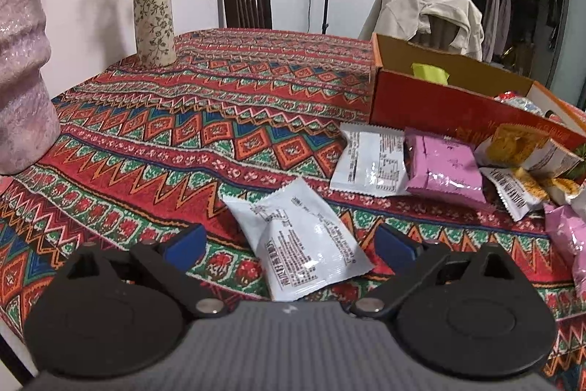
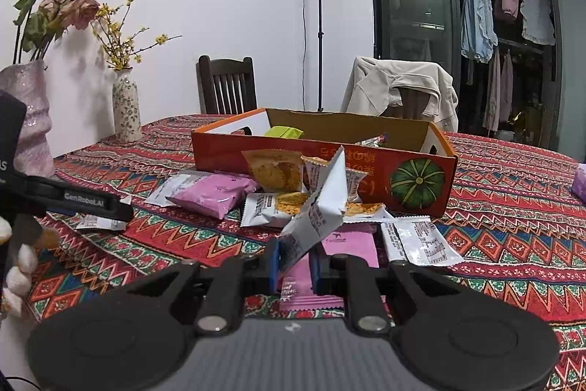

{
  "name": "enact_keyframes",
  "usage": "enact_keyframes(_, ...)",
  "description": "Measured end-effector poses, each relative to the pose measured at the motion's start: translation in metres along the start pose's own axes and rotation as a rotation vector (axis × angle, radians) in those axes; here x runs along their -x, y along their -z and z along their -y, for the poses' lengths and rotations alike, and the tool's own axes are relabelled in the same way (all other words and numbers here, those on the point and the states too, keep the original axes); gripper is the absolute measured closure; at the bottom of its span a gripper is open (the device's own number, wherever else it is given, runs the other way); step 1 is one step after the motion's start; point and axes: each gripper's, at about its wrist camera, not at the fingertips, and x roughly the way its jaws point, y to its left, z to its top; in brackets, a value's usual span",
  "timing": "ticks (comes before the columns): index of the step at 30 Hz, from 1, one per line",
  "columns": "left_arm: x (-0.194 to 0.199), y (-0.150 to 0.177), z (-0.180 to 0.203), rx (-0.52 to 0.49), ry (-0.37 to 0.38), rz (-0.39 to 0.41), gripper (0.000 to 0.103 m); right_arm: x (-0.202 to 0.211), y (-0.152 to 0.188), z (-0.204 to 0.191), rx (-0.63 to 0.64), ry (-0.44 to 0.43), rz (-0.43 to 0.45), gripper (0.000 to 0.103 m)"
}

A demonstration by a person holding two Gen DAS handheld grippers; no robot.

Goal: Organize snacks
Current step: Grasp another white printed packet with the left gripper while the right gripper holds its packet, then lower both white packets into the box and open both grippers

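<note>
1. Left wrist view: the left gripper [image 1: 289, 240] hangs over the counter [image 1: 183, 120] with its fingers [image 1: 185, 240] spread wide and nothing between the pads; a white snack packet [image 1: 304, 240] lies flat on the patterned cloth in the gap between them, untouched.
2. Same view, right side: a second white packet [image 1: 370, 163] lies beside a pink packet [image 1: 445, 171], with yellow snack packets [image 1: 523, 149] past it, all loose on the counter in front of the orange box [image 1: 432, 105].
3. The orange box stands open; a green packet [image 1: 430, 73] sits inside it near the back wall.
4. Right wrist view: the right gripper [image 2: 295, 266] has its fingers [image 2: 273, 262] closed on one corner of a white packet [image 2: 322, 207], which is lifted clear of the counter and stands up tilted in front of the box.
5. Below that packet a pink packet [image 2: 351, 244] lies flat, and another white one [image 2: 421, 242] lies just to its right.
6. Far edge of the counter: a floral vase [image 1: 154, 17] and a pink vase [image 1: 22, 61] stand at the left.
7. Beyond the counter, a jacket [image 2: 399, 87] hangs over a chair.
</note>
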Motion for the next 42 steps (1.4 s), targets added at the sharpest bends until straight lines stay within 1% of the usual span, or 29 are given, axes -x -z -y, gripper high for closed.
enact_keyframes(3, -0.001, 0.002, 0.001, -0.004, -0.005, 0.000, 0.006, 0.000, 0.001, 0.001, -0.004, -0.005, 0.002, 0.087)
enact_keyframes(5, -0.001, 0.003, 0.002, -0.010, -0.016, 0.004, 0.010, 0.001, 0.001, 0.001, -0.005, -0.007, 0.003, 0.087)
enact_keyframes(7, 0.000, 0.003, 0.003, -0.010, -0.022, 0.012, 0.019, 0.002, 0.002, 0.001, -0.007, -0.011, 0.005, 0.087)
enact_keyframes(8, 0.001, 0.002, 0.003, -0.004, -0.024, 0.015, 0.021, 0.002, 0.002, 0.001, -0.008, -0.012, 0.005, 0.087)
enact_keyframes(9, 0.002, 0.002, 0.002, 0.000, -0.026, 0.018, 0.028, 0.003, 0.002, 0.001, -0.008, -0.013, 0.005, 0.087)
enact_keyframes(10, 0.002, 0.002, 0.003, 0.000, -0.027, 0.021, 0.031, 0.003, 0.003, 0.001, -0.008, -0.014, 0.005, 0.087)
enact_keyframes(15, 0.006, 0.007, 0.004, -0.001, -0.033, 0.051, 0.039, 0.006, 0.005, 0.001, -0.009, -0.017, 0.008, 0.087)
enact_keyframes(17, 0.009, 0.010, 0.004, -0.003, -0.026, 0.062, 0.043, 0.007, 0.005, 0.001, -0.010, -0.018, 0.010, 0.087)
enact_keyframes(18, 0.011, 0.010, 0.004, 0.000, -0.018, 0.066, 0.050, 0.008, 0.005, 0.002, -0.011, -0.018, 0.011, 0.087)
enact_keyframes(21, 0.017, 0.010, 0.004, -0.003, 0.001, 0.082, 0.055, 0.010, 0.005, 0.003, -0.015, -0.019, 0.016, 0.087)
enact_keyframes(24, 0.020, 0.012, 0.006, -0.012, 0.007, 0.092, 0.057, 0.012, 0.006, 0.004, -0.018, -0.020, 0.021, 0.087)
enact_keyframes(27, 0.026, 0.013, 0.007, -0.025, 0.012, 0.119, 0.061, 0.014, 0.006, 0.006, -0.020, -0.017, 0.025, 0.087)
enact_keyframes(30, 0.035, 0.012, 0.008, -0.028, 0.010, 0.157, 0.061, 0.015, 0.006, 0.008, -0.024, -0.012, 0.028, 0.087)
enact_keyframes(34, 0.042, 0.006, 0.006, -0.020, 0.013, 0.179, 0.061, 0.016, 0.006, 0.008, -0.025, -0.012, 0.031, 0.087)
enact_keyframes(38, 0.049, -0.002, 0.009, -0.024, 0.043, 0.205, 0.061, 0.017, 0.003, 0.009, -0.020, -0.006, 0.042, 0.087)
enact_keyframes(42, 0.056, -0.019, 0.018, -0.033, 0.091, 0.248, 0.061, 0.017, -0.008, 0.011, -0.002, 0.011, 0.077, 0.087)
